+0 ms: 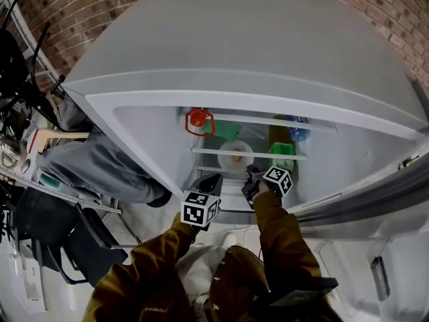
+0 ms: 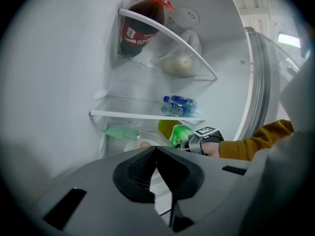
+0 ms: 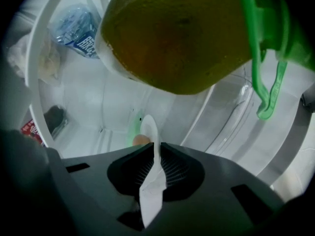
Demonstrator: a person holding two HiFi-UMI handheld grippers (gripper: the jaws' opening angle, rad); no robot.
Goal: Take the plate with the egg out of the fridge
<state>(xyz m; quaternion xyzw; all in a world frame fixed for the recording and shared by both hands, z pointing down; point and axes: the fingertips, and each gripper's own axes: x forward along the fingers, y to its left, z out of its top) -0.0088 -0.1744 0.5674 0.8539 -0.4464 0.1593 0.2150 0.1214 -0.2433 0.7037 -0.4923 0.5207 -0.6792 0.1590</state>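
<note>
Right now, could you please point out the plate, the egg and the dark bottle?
plate (image 3: 150,128): right gripper view, rim edge.
egg (image 3: 141,140): right gripper view, visible side.
dark bottle (image 2: 131,33): left gripper view, red label.

Both arms reach forward side by side in brown sleeves, the left arm (image 1: 157,263) bent low and the right arm (image 1: 281,230) stretched a little farther ahead. The left tool (image 2: 155,150) has its jaws pressed together with nothing between them. The right tool (image 3: 156,149) has its jaws clamped on the thin white rim of the plate (image 3: 149,127), seen edge-on.
</note>
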